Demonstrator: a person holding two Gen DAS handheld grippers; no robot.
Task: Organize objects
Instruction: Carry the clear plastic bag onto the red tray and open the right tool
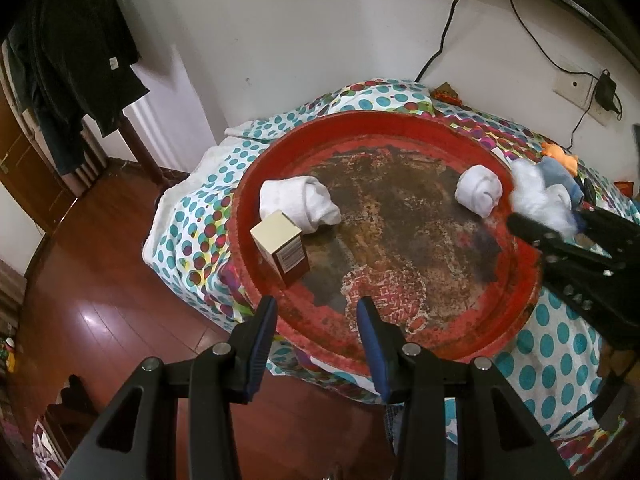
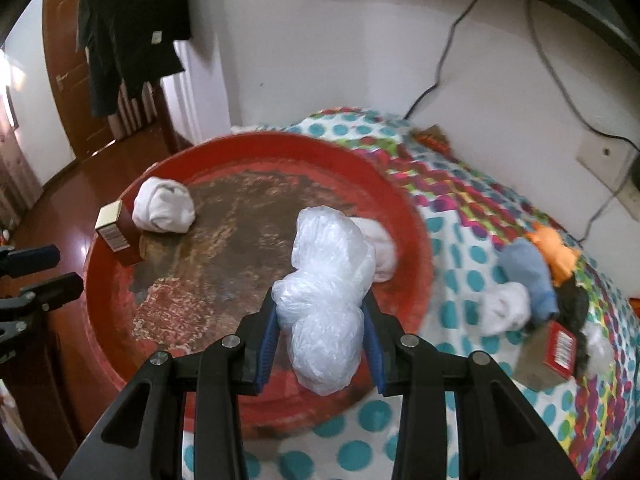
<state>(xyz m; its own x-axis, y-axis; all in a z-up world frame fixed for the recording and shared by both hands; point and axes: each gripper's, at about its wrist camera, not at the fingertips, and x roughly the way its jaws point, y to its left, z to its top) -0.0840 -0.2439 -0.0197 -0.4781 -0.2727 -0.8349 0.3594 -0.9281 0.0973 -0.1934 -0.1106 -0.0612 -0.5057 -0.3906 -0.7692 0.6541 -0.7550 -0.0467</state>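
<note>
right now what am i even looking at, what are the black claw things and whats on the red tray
The black claws are two hand-held grippers; a person holds one in each hand, and each carries a wide-angle camera looking along its fingers. So one picture is the left gripper's view and the other the right gripper's.

Both look down at a worn red tray on a dotted cloth. In the tray lie two white rolled socks and a small box.

The left gripper is open and empty, near the tray's edge. The right gripper is shut on a crumpled white plastic bag, held over the tray. Beside the tray are more items: another white sock, a blue sock, something orange and a red box.
</note>
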